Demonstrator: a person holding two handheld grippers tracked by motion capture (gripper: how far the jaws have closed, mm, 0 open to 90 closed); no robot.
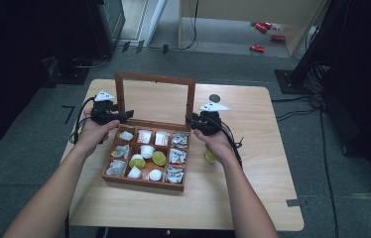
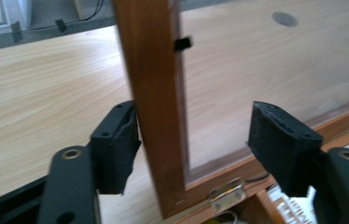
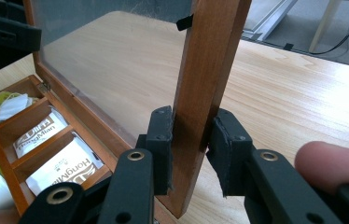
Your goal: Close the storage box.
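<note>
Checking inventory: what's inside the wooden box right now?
The wooden box has a grid of compartments holding white printed sachets, white capsules, lime-green capsules and crumpled foil packets. Anything beneath those items is covered.

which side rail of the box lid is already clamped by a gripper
The lid's right side rail: the right gripper presses both pads on it. The lid's left side rail sits between the left gripper's jaws, with a gap at one pad.
</note>
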